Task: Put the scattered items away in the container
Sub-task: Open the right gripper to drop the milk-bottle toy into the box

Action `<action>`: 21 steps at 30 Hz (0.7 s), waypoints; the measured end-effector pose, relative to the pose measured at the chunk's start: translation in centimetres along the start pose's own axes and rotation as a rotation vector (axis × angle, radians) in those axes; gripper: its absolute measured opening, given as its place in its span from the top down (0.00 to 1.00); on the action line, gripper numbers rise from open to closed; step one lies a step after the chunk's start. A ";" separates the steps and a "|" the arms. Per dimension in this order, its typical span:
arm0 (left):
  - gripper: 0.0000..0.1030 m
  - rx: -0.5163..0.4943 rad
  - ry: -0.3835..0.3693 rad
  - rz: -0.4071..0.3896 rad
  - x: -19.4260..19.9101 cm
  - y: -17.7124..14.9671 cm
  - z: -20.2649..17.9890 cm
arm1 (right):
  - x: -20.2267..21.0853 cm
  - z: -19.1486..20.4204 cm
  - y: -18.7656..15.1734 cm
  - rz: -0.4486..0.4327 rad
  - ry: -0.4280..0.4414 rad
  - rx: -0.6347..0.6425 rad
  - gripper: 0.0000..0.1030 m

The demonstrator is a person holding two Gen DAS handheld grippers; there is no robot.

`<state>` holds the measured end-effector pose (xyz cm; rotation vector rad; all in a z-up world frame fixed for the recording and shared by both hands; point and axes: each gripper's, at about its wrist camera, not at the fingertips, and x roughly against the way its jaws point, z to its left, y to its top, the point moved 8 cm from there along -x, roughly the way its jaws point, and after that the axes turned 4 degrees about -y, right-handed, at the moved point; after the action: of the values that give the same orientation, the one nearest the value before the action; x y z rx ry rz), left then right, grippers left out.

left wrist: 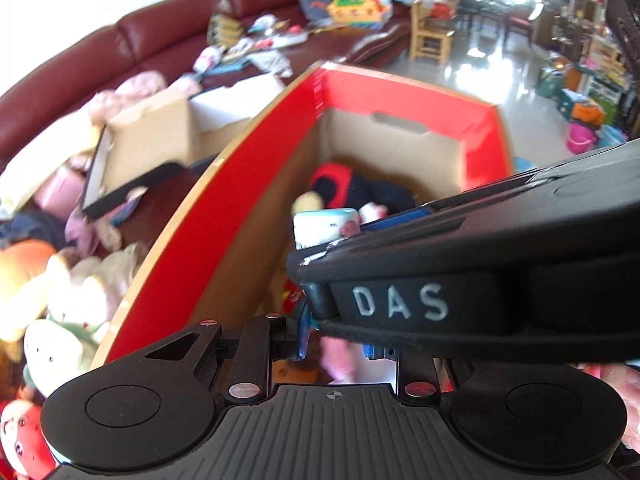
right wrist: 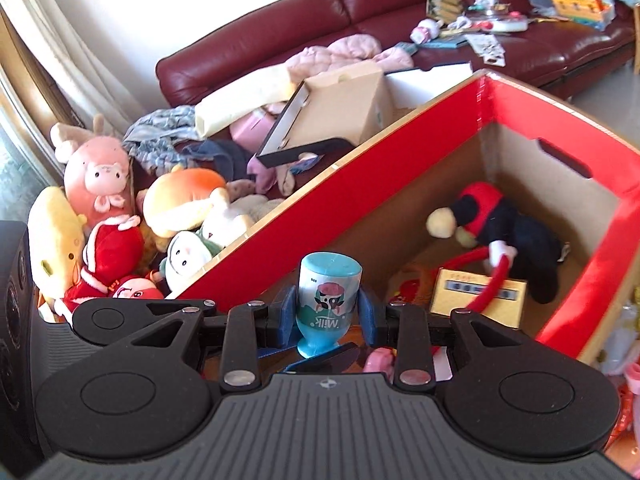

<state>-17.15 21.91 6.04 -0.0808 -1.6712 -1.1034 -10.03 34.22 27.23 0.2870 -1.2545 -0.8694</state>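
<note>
Beside a maroon sofa, plush toys are heaped at far left against the outer wall of a red-rimmed cardboard box. Over the box's near end, a blue milk-bottle toy is held upside down, cap toward the lens, pinched between the blue pads of the right gripper. Further right, on the box floor, a black-and-red plush and a yellow toy are seen, a red cord across them. From the left wrist, the left gripper is largely masked by the right tool's body; its pads are spread, with something pink and blurred seen between them, whether held cannot be told.
</note>
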 end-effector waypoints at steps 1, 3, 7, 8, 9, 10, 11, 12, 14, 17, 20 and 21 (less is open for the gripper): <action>0.56 0.017 0.002 0.014 -0.2 -0.3 0.3 | -0.6 0.1 0.0 0.010 0.001 -0.004 0.42; 0.38 0.051 0.004 0.021 -0.3 -0.8 0.9 | -1.0 -0.2 0.2 0.006 -0.007 -0.017 0.29; 0.36 0.094 0.003 0.038 -1.0 -1.4 1.9 | -0.7 -0.9 0.5 -0.013 -0.014 -0.029 0.28; 0.36 0.100 0.000 0.042 -1.1 -1.5 2.0 | -0.7 -1.3 0.5 -0.014 -0.020 -0.038 0.28; 0.36 0.102 -0.001 0.045 -1.2 -1.5 1.9 | -0.7 -1.6 0.4 -0.013 -0.025 -0.042 0.28; 0.36 0.102 0.000 0.046 -1.4 -1.5 2.2 | -0.8 -1.9 0.3 -0.009 -0.031 -0.045 0.28; 0.35 0.099 0.002 0.045 -1.4 -1.5 2.1 | -1.0 -2.1 0.1 -0.002 -0.039 -0.047 0.28; 0.34 0.097 0.003 0.044 -1.4 -1.5 2.1 | -1.1 -2.3 -0.2 0.005 -0.046 -0.048 0.28; 0.33 0.095 0.004 0.040 -1.4 -1.4 2.2 | -1.3 -2.4 -0.6 0.019 -0.047 -0.050 0.28; 0.33 0.091 0.008 0.038 -1.3 -1.3 2.3 | -1.3 -2.3 -1.0 0.026 -0.044 -0.044 0.28; 0.32 0.091 0.006 0.035 -1.3 -1.1 2.3 | -1.1 -2.2 -1.2 0.028 -0.041 -0.038 0.25; 0.32 0.090 0.006 0.032 -1.3 -1.1 2.3 | -1.0 -2.1 -1.2 0.030 -0.037 -0.037 0.25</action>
<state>-18.82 23.46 4.38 -0.0469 -1.7064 -1.0019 -8.65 33.65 25.08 0.2230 -1.2726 -0.8745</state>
